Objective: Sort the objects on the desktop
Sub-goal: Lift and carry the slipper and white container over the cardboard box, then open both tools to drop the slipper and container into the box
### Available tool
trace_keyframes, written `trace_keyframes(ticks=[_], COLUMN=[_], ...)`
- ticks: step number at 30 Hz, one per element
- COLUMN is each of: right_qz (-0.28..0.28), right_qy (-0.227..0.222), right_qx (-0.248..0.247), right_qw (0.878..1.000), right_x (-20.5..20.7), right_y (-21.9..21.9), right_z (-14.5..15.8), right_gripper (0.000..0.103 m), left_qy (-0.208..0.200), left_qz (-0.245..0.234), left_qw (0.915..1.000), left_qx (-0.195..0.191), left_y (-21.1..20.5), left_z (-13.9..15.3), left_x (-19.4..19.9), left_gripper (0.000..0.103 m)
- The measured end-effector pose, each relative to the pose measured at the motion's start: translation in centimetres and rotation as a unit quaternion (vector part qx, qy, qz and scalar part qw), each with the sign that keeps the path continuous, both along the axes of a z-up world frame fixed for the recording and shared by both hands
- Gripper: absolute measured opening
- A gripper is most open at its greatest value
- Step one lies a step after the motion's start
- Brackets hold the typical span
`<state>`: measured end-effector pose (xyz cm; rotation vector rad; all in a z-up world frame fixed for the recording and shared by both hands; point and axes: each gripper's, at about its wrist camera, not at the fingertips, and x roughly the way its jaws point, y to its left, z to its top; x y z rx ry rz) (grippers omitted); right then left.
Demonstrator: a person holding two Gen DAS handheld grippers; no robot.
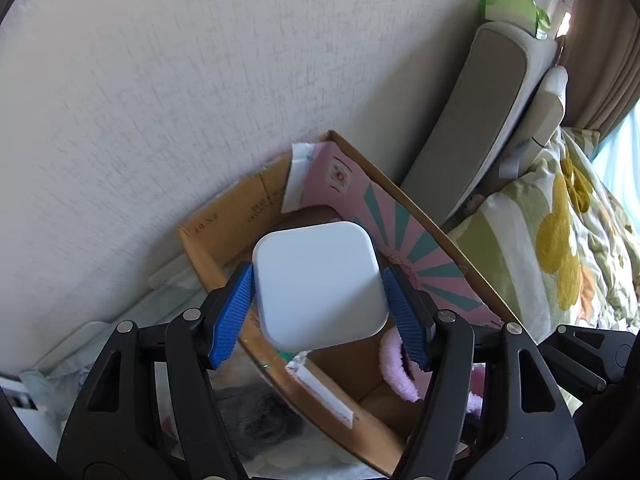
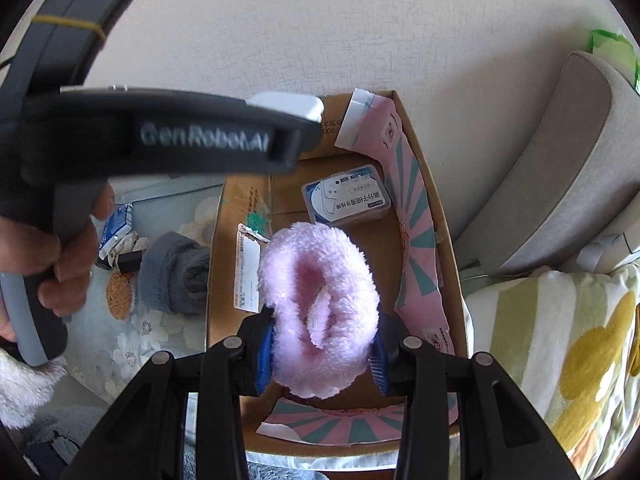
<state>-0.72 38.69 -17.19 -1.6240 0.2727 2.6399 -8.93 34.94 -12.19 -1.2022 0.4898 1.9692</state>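
Observation:
My left gripper [image 1: 320,300] is shut on a white rounded square box [image 1: 318,286] and holds it over the open cardboard box [image 1: 208,248]. In the right wrist view the left gripper [image 2: 296,120] reaches in from the left above the cardboard box [image 2: 448,232], with the white box [image 2: 288,106] at its tip. My right gripper [image 2: 322,354] is shut on a fluffy pink sock [image 2: 320,312] and holds it over the cardboard box. The pink sock also shows in the left wrist view [image 1: 396,368]. A floss-pick box [image 2: 346,196] lies inside the cardboard box.
A grey fluffy sock [image 2: 176,276] and a small blue carton [image 2: 118,228] lie on the floral cloth [image 2: 160,328] left of the cardboard box. A grey cushion [image 2: 560,168] and a patterned quilt [image 2: 560,352] lie to the right. A wall [image 2: 320,28] stands behind.

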Motion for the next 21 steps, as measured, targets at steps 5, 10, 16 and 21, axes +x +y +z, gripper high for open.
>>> trace_keyframes(ticks=[5,10,16,21], right_qz=[0.001,-0.001,-0.004,-0.013], right_qy=[-0.007,-0.01,-0.03,-0.022], right_qx=[0.001,0.0,-0.012,-0.019], right_qw=[1.0,1.0,0.999,0.999], right_x=[-0.5,-0.7,-1.3,-1.1], right_y=[0.4,0.7,0.6,0.5], right_z=[-0.4,-0.5,-1.3,-1.2], right_gripper=[0.036,0.04,0.079,0.082], left_qy=[0.0,-0.008,0.015,0.035], left_qz=[-0.006,-0.015,-0.023,-0.024], left_qw=[1.0,0.9998,0.9996,0.9991], left_qx=[-0.003,0.003,-0.008,-0.007], left_y=[0.6,0.9,1.5,0.9], left_z=[-0.4,-0.2,0.3,1.2], left_x=[0.0,0.0,0.4,0.7], left_gripper=[0.064,0.079,0.103,0.103])
